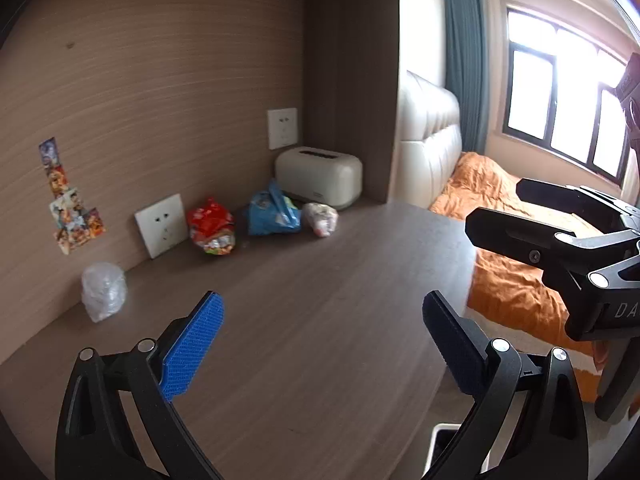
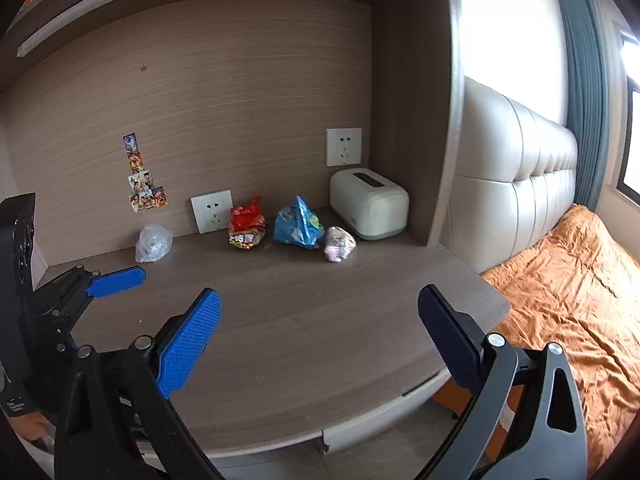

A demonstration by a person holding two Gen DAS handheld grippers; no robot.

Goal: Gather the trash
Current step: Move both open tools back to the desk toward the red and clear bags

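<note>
Trash lies along the back of the wooden desk (image 2: 320,320): a clear crumpled plastic bag (image 2: 153,243) at left, a red snack wrapper (image 2: 246,229), a blue snack bag (image 2: 298,229) and a white crumpled wrapper (image 2: 339,244). They also show in the left wrist view: the plastic bag (image 1: 103,291), the red wrapper (image 1: 211,227), the blue bag (image 1: 272,213), the white wrapper (image 1: 321,218). My left gripper (image 1: 324,320) is open and empty above the desk's front. My right gripper (image 2: 320,316) is open and empty, well short of the trash.
A cream toaster (image 2: 370,203) stands at the back right by the cabinet wall. Wall sockets (image 2: 211,211) and stickers (image 2: 146,184) are on the back panel. A bed with an orange cover (image 2: 580,300) lies right of the desk. A white bin rim (image 1: 444,440) shows below the desk edge.
</note>
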